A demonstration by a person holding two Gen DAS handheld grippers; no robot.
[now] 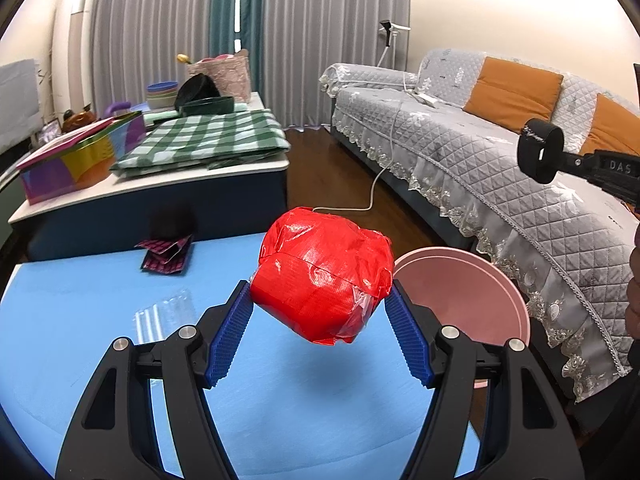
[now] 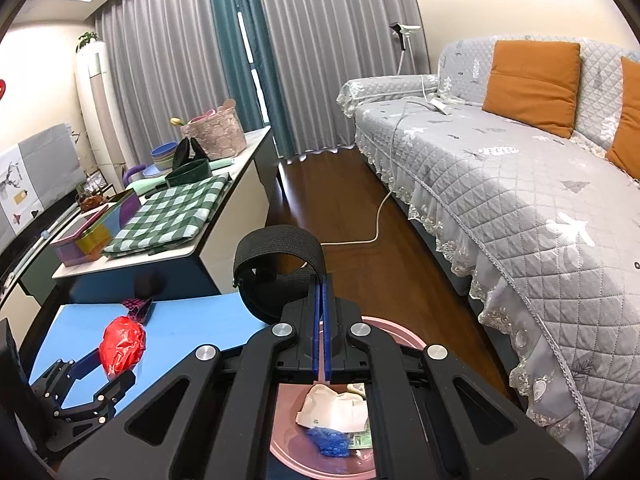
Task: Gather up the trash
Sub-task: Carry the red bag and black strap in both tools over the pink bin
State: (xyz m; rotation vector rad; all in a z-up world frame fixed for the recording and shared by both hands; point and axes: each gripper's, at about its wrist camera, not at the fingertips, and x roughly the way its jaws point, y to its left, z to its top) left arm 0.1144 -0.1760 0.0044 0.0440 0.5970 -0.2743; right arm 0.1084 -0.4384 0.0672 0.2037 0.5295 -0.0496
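Pink bin [image 2: 396, 330] holds crumpled paper [image 2: 334, 406], blue wrapper [image 2: 330, 442].

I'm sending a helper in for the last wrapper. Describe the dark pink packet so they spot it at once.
Start at the blue table. At its far edge, next to the white-topped counter, lies the dark pink packet. It is flat, torn open and grid-patterned, unlike the bulky red wad nearby.
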